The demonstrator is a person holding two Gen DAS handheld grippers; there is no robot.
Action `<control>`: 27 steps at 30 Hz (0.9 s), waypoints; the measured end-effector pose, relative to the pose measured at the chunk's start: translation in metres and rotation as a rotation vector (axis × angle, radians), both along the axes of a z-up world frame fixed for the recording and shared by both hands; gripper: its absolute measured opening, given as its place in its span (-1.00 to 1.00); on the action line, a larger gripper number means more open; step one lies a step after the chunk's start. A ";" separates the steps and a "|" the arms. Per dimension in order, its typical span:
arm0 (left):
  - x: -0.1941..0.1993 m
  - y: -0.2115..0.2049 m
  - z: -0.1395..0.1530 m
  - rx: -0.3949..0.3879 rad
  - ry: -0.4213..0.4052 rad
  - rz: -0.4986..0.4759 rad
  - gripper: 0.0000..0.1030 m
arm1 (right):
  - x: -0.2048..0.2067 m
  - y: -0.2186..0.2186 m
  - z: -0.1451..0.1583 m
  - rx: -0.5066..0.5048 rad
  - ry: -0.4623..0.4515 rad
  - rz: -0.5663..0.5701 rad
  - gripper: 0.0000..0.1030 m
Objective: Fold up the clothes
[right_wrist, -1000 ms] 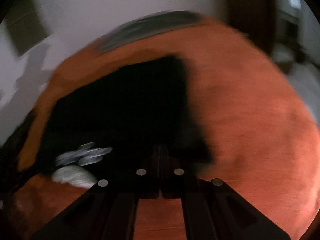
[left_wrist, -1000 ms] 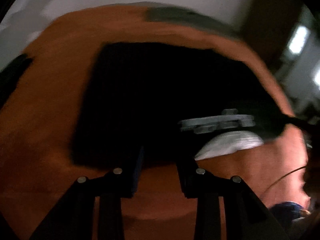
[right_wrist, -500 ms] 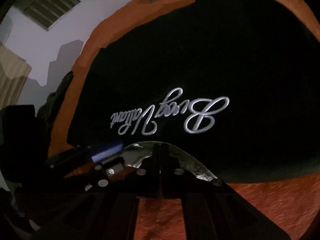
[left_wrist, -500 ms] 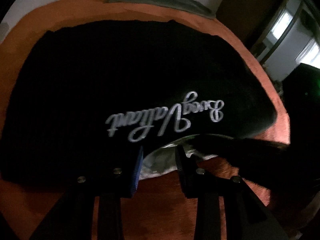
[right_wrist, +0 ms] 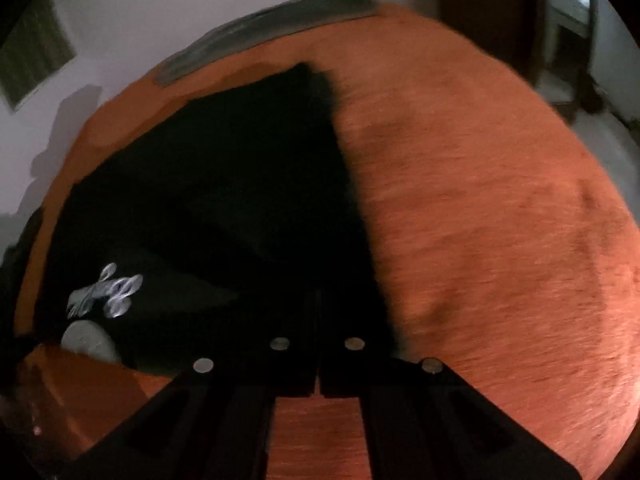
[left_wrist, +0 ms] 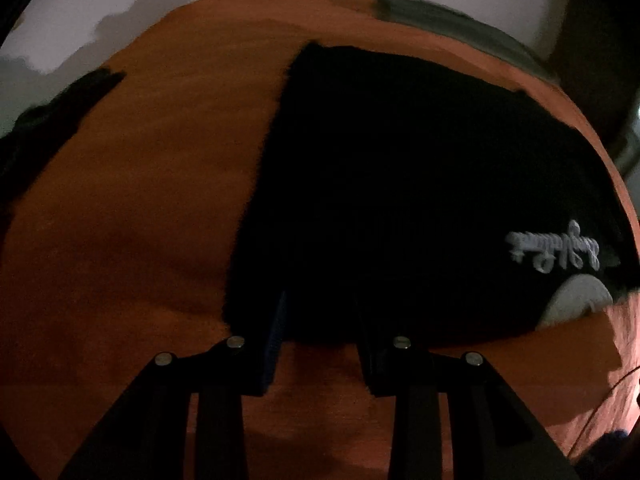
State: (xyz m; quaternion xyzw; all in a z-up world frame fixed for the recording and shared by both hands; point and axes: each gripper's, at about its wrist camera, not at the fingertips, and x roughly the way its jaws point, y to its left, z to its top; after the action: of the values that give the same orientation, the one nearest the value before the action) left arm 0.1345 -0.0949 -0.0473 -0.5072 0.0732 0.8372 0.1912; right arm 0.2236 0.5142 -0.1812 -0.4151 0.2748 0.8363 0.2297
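Half a second ago both cameras sat close over the script lettering at the garment's collar; now each has swung outward, the left wrist view toward the garment's left side and the right wrist view toward its right side, so the lettering sits at the frame edges

Spread flat on the orange blanket [left_wrist: 132, 208] lies the black garment [left_wrist: 400, 184], its silver script lettering [left_wrist: 554, 250] upside down just above the pale collar lining [left_wrist: 576, 298] at the near hem. In the right wrist view the same black garment [right_wrist: 208, 208] fills the left half, with the lettering [right_wrist: 106, 290] and collar lining [right_wrist: 88, 340] at its near left corner and bare orange blanket [right_wrist: 500, 220] to its right

The left gripper [left_wrist: 320, 320] has its fingers apart, straddling the near edge of the garment close to its left border; whether the pads press the cloth I cannot tell. The right gripper [right_wrist: 319, 320] has its fingers together, over the garment's near right edge; dark on dark, so whether any cloth is pinched is unclear

A grey cloth strip [left_wrist: 452, 20] lies at the blanket's far edge beyond the garment, against a white wall [right_wrist: 180, 8]
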 end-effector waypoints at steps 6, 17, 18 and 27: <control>0.001 -0.023 0.003 -0.033 0.027 -0.001 -0.32 | -0.009 -0.014 -0.003 0.037 0.001 0.015 -1.00; -0.009 -0.025 0.005 0.008 -0.023 -0.042 -0.32 | -0.007 -0.010 0.007 0.055 -0.024 0.048 -1.00; -0.012 -0.026 0.005 0.010 -0.026 -0.044 -0.32 | -0.008 -0.010 0.007 0.056 -0.026 0.052 -1.00; -0.026 -0.038 -0.003 0.073 -0.082 -0.044 -0.32 | -0.015 -0.005 0.008 0.057 -0.033 0.074 -1.00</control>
State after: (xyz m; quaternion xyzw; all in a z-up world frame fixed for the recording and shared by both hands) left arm 0.1090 -0.1328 -0.0503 -0.5321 0.0459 0.8133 0.2310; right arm 0.2083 0.5094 -0.1735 -0.4321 0.2315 0.8448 0.2146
